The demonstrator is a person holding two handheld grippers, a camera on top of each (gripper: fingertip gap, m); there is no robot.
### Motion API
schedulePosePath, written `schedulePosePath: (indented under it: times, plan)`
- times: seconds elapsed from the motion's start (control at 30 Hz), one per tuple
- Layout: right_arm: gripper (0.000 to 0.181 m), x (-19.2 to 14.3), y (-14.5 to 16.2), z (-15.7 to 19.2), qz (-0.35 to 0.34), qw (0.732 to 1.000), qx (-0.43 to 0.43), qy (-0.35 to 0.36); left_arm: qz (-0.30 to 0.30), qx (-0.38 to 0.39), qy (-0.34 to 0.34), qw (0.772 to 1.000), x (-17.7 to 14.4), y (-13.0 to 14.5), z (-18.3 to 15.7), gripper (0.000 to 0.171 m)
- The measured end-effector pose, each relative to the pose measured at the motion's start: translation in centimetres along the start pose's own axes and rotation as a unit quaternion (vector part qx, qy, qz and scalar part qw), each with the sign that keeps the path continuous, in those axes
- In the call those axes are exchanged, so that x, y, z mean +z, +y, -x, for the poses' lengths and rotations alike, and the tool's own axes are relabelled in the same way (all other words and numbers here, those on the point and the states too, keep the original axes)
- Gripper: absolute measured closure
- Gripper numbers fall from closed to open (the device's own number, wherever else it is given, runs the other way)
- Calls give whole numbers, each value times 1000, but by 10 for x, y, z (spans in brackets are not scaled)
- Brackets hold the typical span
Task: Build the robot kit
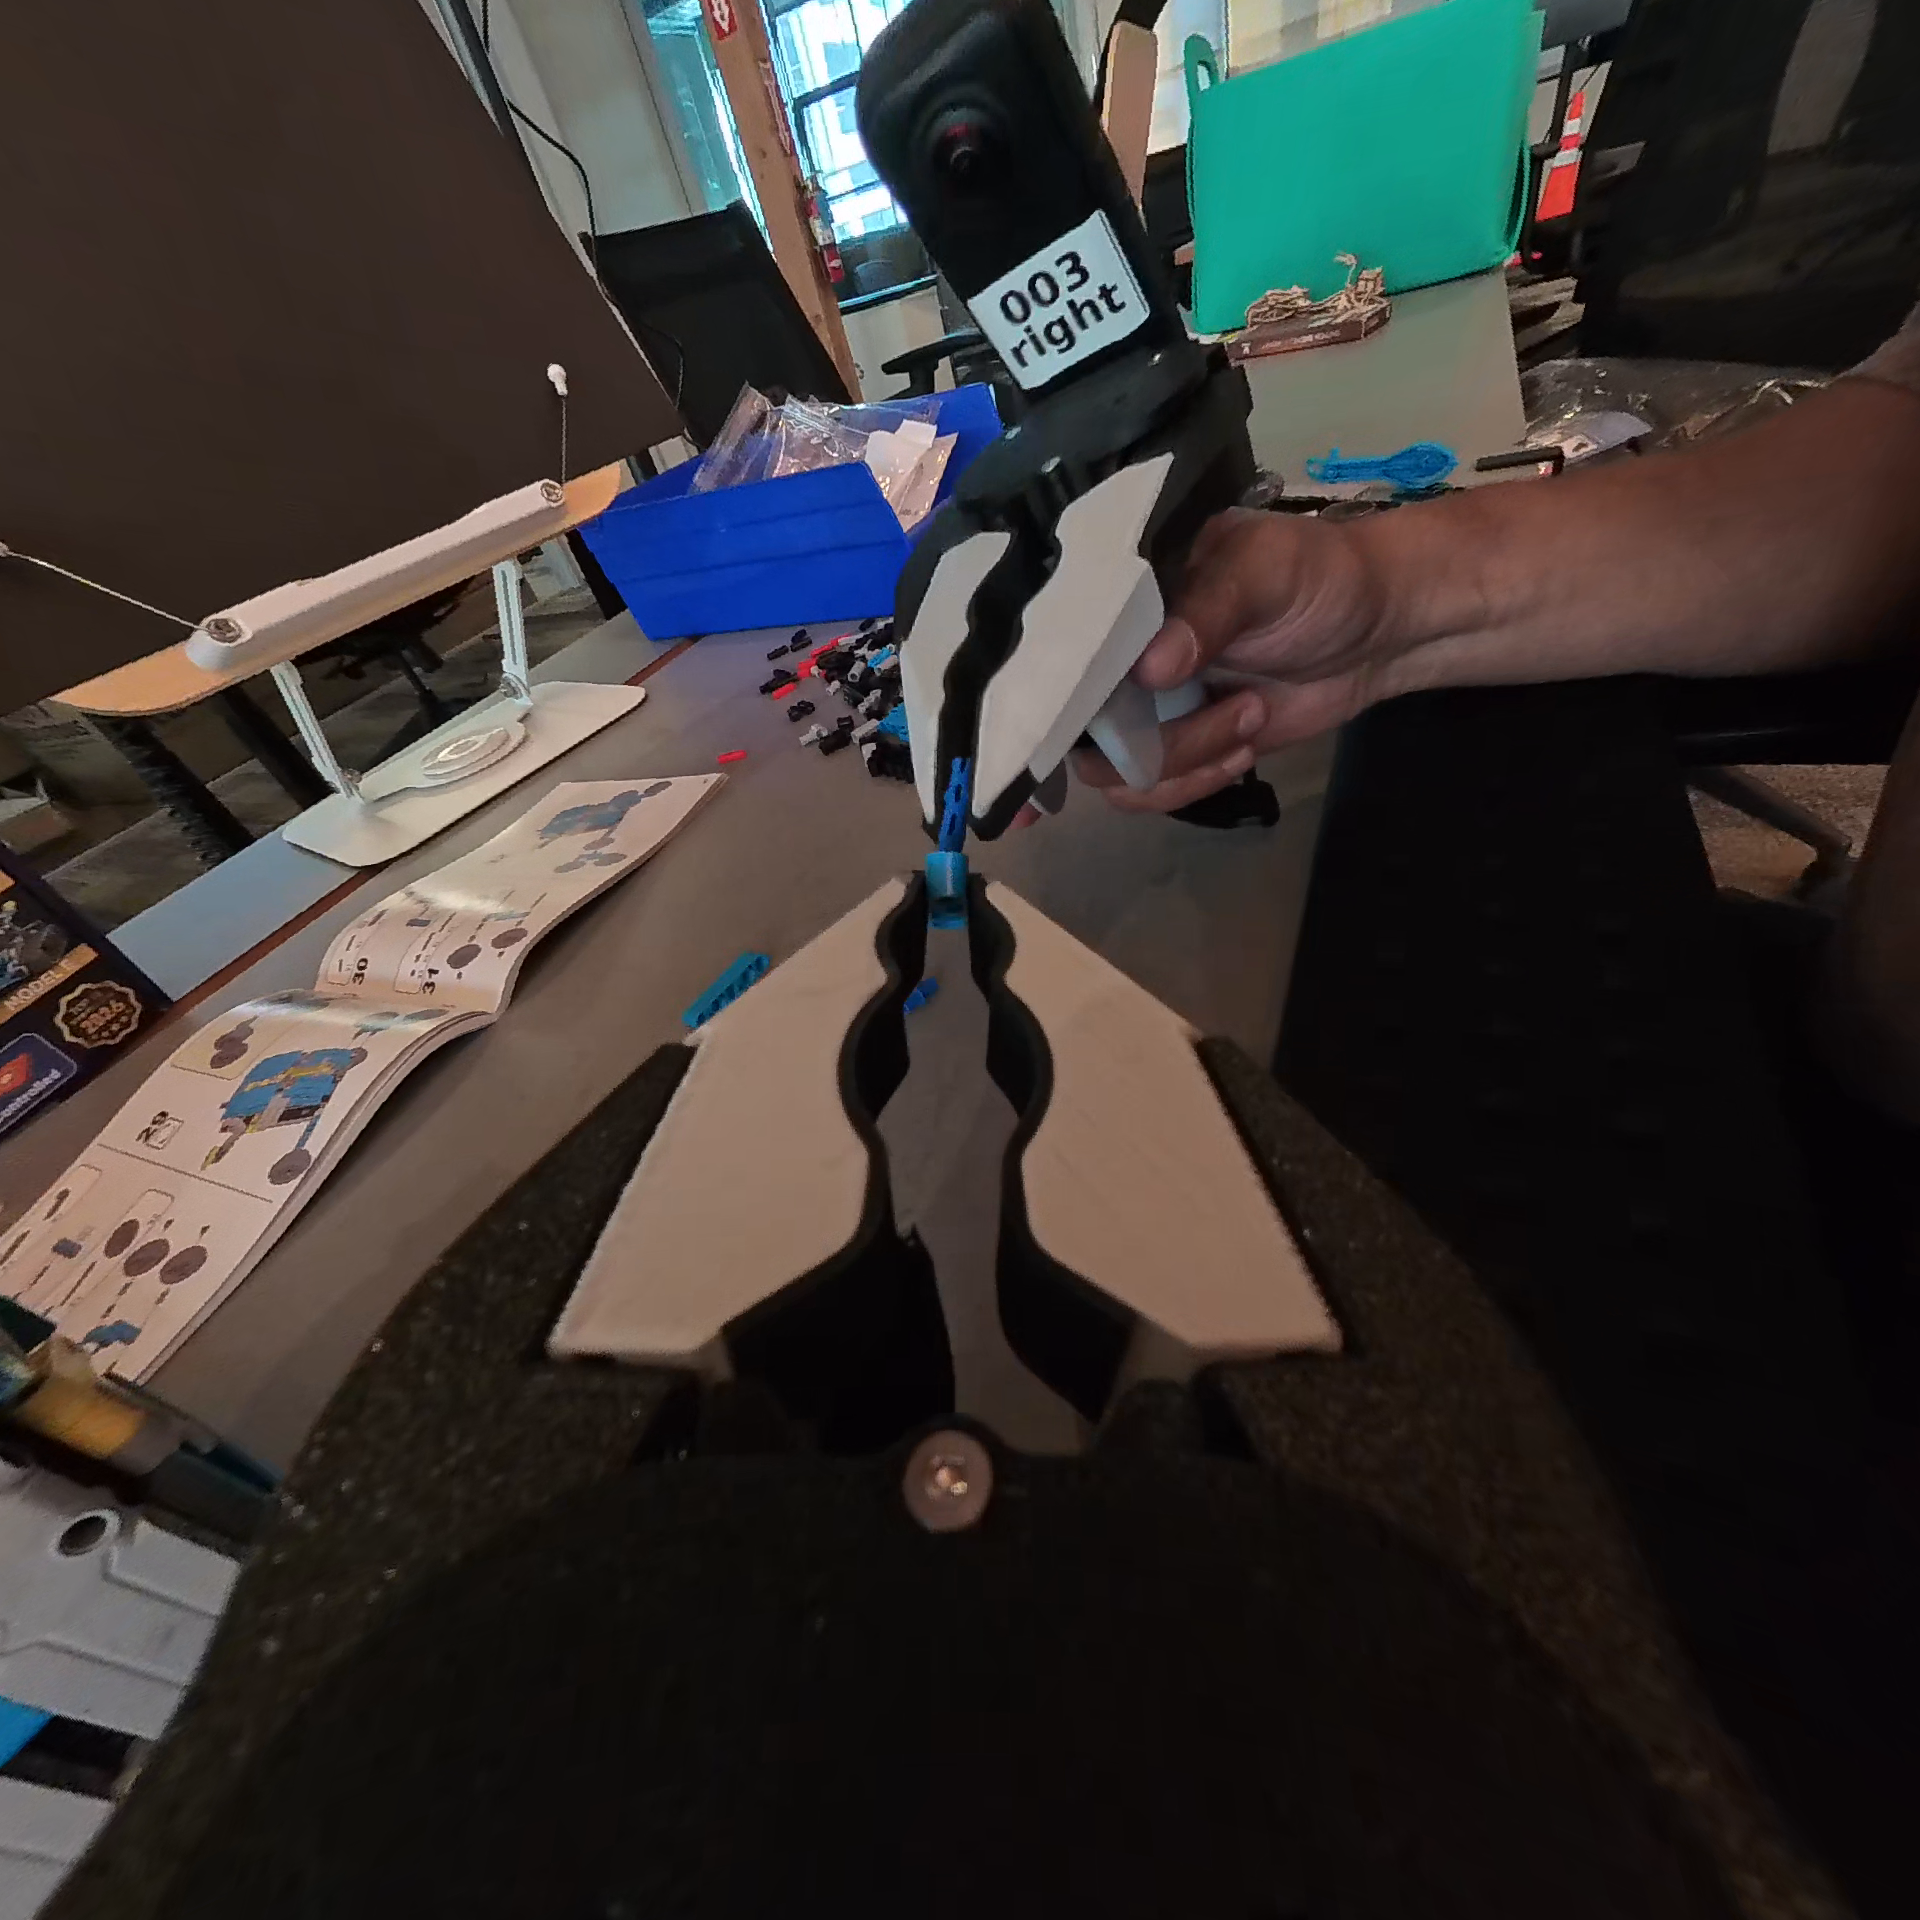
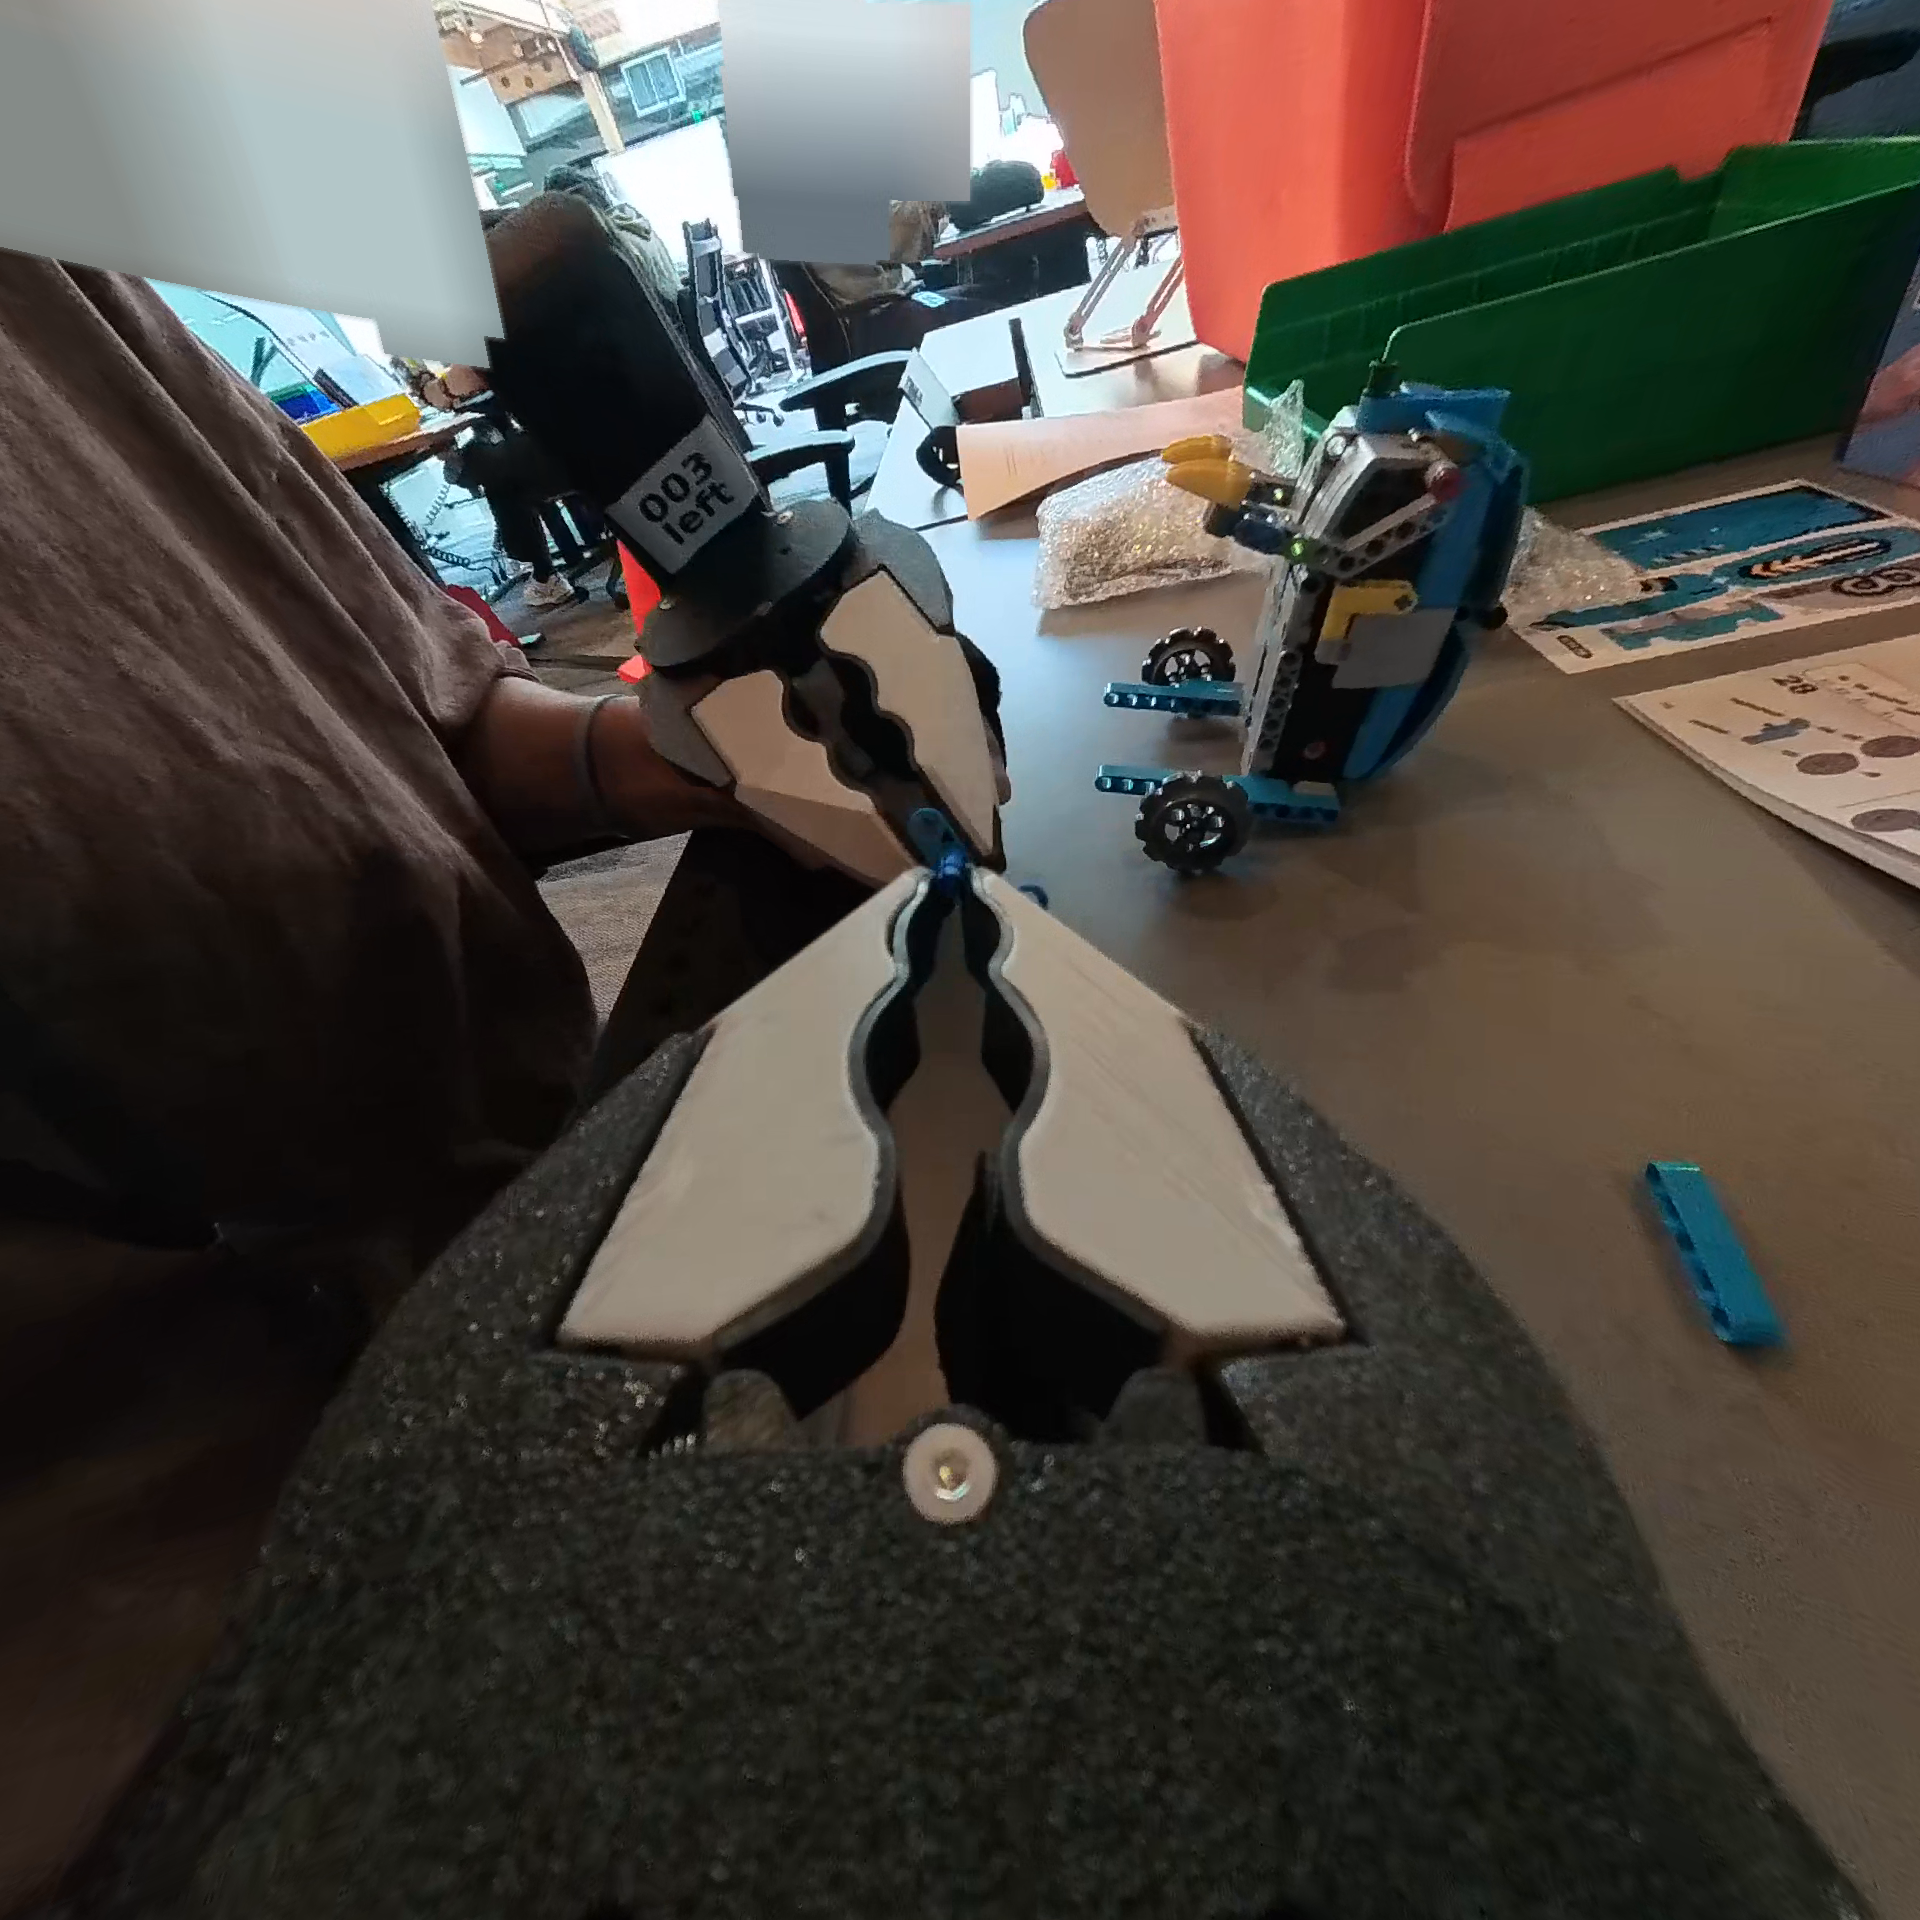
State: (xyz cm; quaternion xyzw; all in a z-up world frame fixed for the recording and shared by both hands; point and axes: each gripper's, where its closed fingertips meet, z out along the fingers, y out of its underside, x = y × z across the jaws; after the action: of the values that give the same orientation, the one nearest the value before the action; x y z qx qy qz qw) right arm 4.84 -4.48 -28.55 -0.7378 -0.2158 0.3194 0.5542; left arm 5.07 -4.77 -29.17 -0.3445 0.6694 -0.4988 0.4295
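Left gripper (image 1: 945, 896): fingertips pinching light-blue connector (image 1: 945, 883) | right gripper (image 1: 961, 800): fingertips pinching blue beam (image 1: 954, 798) | parts touching end-to-end

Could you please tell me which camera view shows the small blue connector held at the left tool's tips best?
The left wrist view: the blue connector sits close and sharp between the left tool tips, touching the blue beam held by the right tool. The right wrist view shows it only farther off, small and partly hidden.
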Motion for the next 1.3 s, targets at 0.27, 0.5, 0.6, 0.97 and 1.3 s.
schedulePosePath:
  times: [0.27, 0.5, 0.6, 0.97, 1.3]
  plan:
    - [177, 0, 2, 0, 5, 1000, 7, -4, 9, 6, -1, 1000, 1, 3, -1, 165]
    - [177, 1, 4, -1, 7, 1000, 7, -2, 12, 1, 0, 1000, 1, 4, -1, 165]
    - [177, 1, 4, -1, 8, 1000, 8, -2, 14, 0, 1, 1000, 2, 4, -1, 165]
    - [177, 1, 4, -4, 4, 1000, 10, 4, 16, -11, -2, 1000, 2, 5, 1, 165]
    - [177, -12, 5, -33, -6, 997, 52, 65, -17, -31, -34, 999, -6, -6, 16, 165]
